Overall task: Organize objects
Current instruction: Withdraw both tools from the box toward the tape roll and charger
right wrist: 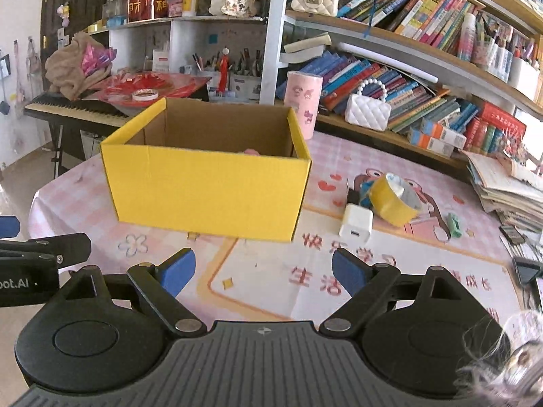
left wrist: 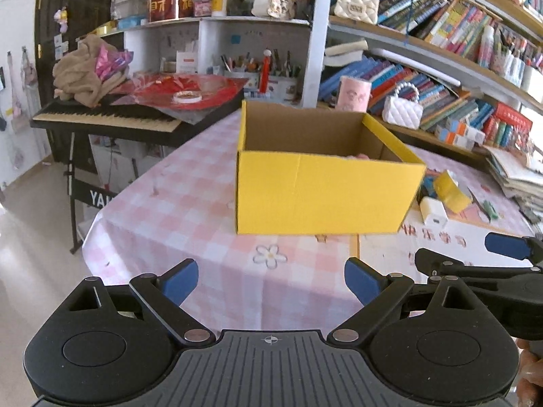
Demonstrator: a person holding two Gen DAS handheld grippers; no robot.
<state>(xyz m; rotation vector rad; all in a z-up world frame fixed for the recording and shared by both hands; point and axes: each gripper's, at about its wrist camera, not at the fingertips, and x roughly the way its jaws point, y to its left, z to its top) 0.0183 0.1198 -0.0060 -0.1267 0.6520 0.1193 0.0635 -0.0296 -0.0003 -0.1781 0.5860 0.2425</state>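
Observation:
An open yellow cardboard box [left wrist: 319, 193] [right wrist: 210, 190] stands on the pink checked tablecloth; something pink peeks over its inner rim [right wrist: 251, 152]. To its right lie a white charger [right wrist: 356, 225] [left wrist: 433, 213], a yellow tape roll [right wrist: 395, 200] [left wrist: 451, 190], a blue object half hidden behind the roll [right wrist: 364, 194], and a small green item [right wrist: 454, 225]. My left gripper [left wrist: 271, 281] is open and empty in front of the box. My right gripper [right wrist: 264, 273] is open and empty, nearer than the charger.
A bookshelf with books, two white handbags [right wrist: 368, 110] and a pink cylinder [right wrist: 303, 101] runs behind the table. A keyboard [left wrist: 105, 117] with cloth and red wrap stands at the left. A stack of papers [right wrist: 509, 190] lies at the right edge.

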